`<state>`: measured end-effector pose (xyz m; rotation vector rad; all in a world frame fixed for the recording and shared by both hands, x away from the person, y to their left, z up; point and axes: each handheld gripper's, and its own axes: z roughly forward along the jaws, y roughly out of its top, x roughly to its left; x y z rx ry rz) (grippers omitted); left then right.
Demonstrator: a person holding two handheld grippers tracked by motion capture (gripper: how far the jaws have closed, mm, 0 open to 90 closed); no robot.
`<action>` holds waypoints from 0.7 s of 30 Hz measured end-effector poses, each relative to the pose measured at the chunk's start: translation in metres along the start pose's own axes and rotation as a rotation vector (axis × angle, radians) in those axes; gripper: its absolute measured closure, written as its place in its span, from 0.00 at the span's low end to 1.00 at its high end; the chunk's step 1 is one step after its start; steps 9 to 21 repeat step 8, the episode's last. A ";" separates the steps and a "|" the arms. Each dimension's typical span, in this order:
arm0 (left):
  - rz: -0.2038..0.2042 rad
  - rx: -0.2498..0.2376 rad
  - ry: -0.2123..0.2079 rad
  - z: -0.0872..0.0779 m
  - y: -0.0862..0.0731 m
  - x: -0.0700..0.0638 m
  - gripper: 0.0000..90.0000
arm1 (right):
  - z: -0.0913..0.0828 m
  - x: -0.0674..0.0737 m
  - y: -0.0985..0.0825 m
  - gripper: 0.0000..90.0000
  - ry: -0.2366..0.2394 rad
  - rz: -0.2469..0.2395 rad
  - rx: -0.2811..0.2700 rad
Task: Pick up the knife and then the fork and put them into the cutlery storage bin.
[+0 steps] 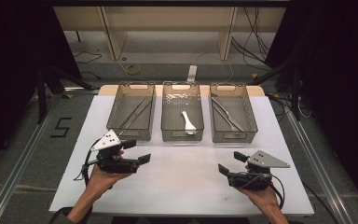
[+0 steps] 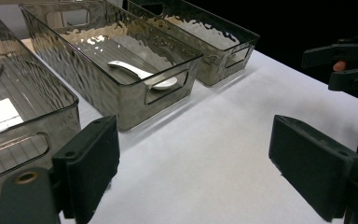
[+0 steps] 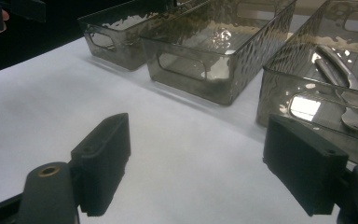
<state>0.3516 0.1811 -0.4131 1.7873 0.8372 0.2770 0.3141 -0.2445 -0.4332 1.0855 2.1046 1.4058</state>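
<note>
Left bin (image 2: pixel 9 121) cut off; its utensils (image 1: pixel 133 113) indistinct.

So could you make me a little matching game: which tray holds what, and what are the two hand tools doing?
Things:
1. left tray
2. middle tray
3. right tray
4. left gripper and right gripper

Descriptions:
A. a white spoon
B. open, holding nothing
C. thin metal sticks
D. shiny metal cutlery

Pairs: 1-C, 2-A, 3-D, 4-B
</note>
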 end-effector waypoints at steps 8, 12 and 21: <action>0.000 0.000 -0.002 0.000 0.000 0.001 0.17 | 0.001 -0.001 0.000 0.26 -0.001 0.004 0.004; 0.000 0.000 -0.002 0.000 0.000 0.001 0.17 | 0.001 -0.001 0.000 0.26 -0.001 0.004 0.004; 0.000 0.000 -0.002 0.000 0.000 0.001 0.17 | 0.001 -0.001 0.000 0.26 -0.001 0.004 0.004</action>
